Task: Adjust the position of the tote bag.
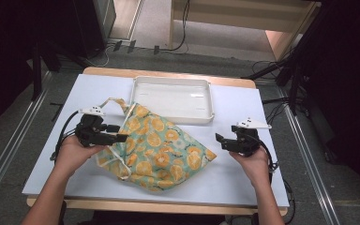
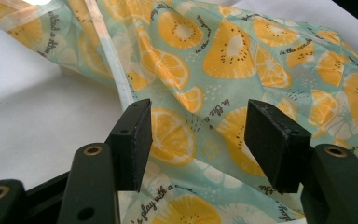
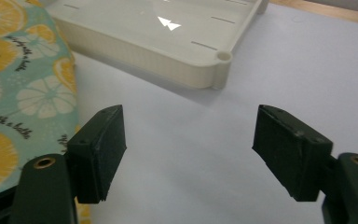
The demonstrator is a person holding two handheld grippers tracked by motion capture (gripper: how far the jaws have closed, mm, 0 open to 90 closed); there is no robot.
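A bag (image 1: 157,145) is lying on the bench (image 1: 234,176), its far corner touching the tray (image 1: 172,97) sitting behind it. The left gripper (image 1: 122,133) is reaching over the bag's left edge, while the right gripper (image 1: 219,139) is hovering just right of it.

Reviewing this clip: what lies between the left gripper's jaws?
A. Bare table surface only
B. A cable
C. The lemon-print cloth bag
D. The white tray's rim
C: in the left gripper view the open left gripper frames the lemon-print cloth bag, pads not pressing it.
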